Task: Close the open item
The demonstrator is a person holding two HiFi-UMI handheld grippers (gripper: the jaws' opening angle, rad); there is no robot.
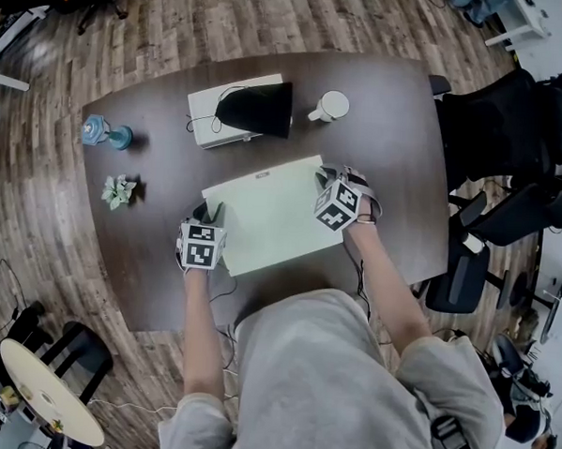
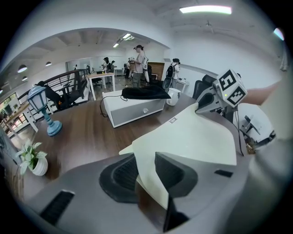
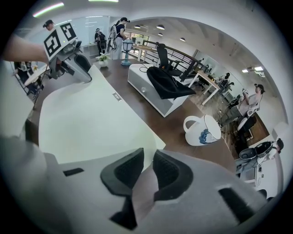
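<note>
A pale green folder (image 1: 263, 213) lies on the dark table (image 1: 397, 169), its thin cover bowed upward between my two grippers. My left gripper (image 1: 209, 212) is at the folder's left edge. In the left gripper view the cover (image 2: 192, 137) runs between the pads of that gripper (image 2: 145, 176), which is shut on it. My right gripper (image 1: 323, 179) is at the far right corner. In the right gripper view that corner (image 3: 91, 123) sits pinched in the narrow gap of the gripper (image 3: 147, 171). What lies under the cover is hidden.
Behind the folder stand a white box (image 1: 211, 117) with a black pouch (image 1: 259, 107) on it and a white mug (image 1: 330, 106). A blue lamp figure (image 1: 105, 133) and a small potted plant (image 1: 119, 192) are at the left. Black office chairs (image 1: 512, 128) stand to the right.
</note>
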